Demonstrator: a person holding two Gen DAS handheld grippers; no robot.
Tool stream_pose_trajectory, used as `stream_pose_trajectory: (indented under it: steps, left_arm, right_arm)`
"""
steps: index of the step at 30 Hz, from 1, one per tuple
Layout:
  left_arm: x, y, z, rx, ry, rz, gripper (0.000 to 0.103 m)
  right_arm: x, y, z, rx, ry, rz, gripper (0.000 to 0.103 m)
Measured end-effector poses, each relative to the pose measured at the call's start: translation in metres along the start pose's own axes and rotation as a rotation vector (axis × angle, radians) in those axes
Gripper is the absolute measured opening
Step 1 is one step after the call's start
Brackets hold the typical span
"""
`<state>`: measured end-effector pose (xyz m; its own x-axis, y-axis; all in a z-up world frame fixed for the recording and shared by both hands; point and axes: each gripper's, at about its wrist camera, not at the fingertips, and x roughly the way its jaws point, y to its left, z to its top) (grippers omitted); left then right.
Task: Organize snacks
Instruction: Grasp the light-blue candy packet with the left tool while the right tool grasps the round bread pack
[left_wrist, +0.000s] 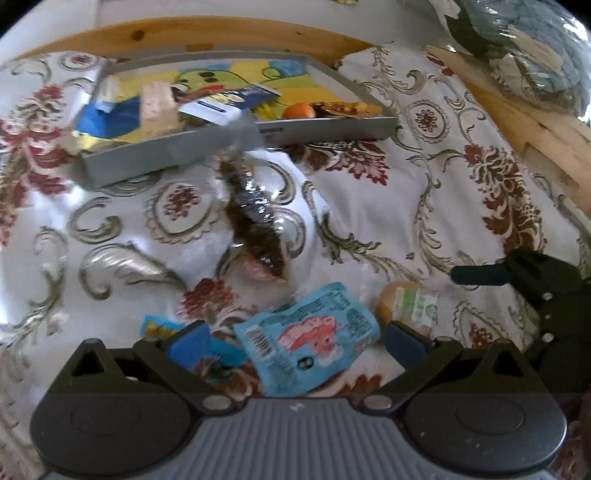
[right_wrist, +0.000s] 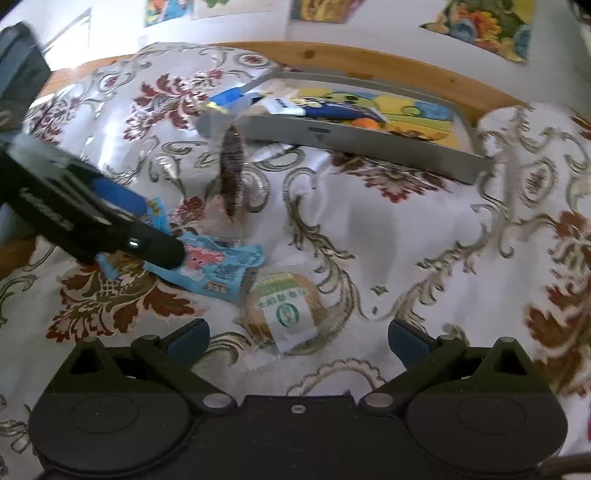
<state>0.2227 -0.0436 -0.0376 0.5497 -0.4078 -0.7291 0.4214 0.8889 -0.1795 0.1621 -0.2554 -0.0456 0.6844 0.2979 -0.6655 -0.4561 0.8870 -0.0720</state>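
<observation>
So, snacks lay loose on the floral cloth: a light-blue packet sat between the left gripper's spread fingers, jaws released, nothing clamped. A smaller blue-yellow wrapper lay just beside its left finger. A round bun in clear wrap with a green-white label lay near the blue packet, right in front of the right gripper, whose jaws were also wide apart and empty. In the right wrist view the left gripper's body covered part of the blue packet.

Farther out, a dark snack in a clear bag lay lengthwise on the cloth, its twisted top reaching the front wall of the grey tray. The tray held a pale wafer block, a blue-white packet and an orange fruit on a colourful liner. A wooden frame ran behind the tray.
</observation>
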Motion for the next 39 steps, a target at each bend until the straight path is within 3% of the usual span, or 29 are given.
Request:
stream_pose_trajectory:
  steps: [3, 7, 12, 14, 17, 23, 27, 32, 39]
  left_arm:
    - [0.009, 0.002, 0.007, 0.024, 0.015, -0.054, 0.103]
    - [0.018, 0.0, 0.015, 0.079, 0.007, -0.063, 0.103]
    - [0.02, -0.002, 0.02, 0.204, 0.037, -0.125, 0.103]
    - [0.023, -0.001, 0.02, 0.266, 0.087, -0.162, 0.103]
    - [0.026, -0.002, 0.018, 0.358, 0.139, -0.176, 0.103]
    - [0.035, -0.005, 0.017, 0.471, 0.217, -0.188, 0.102]
    - [0.039, -0.008, 0.017, 0.49, 0.233, -0.196, 0.102]
    - [0.041, -0.018, 0.014, 0.573, 0.262, -0.226, 0.09]
    - [0.035, -0.022, 0.017, 0.518, 0.327, -0.236, 0.074]
  right_arm:
    - [0.007, 0.001, 0.002, -0.021, -0.003, 0.02, 0.102]
    - [0.018, -0.001, 0.004, -0.027, 0.0, 0.026, 0.101]
    - [0.027, -0.005, 0.006, 0.001, -0.004, 0.039, 0.084]
    - [0.025, -0.004, 0.005, -0.005, -0.012, 0.036, 0.07]
    - [0.021, -0.004, 0.002, -0.008, -0.018, 0.03, 0.064]
    - [0.005, -0.008, -0.007, 0.046, -0.032, 0.026, 0.063]
    - [-0.002, -0.009, -0.01, 0.061, -0.036, 0.028, 0.063]
    - [-0.008, -0.011, -0.013, 0.093, -0.04, 0.017, 0.063]
    - [-0.024, -0.012, -0.025, 0.168, -0.04, 0.012, 0.063]
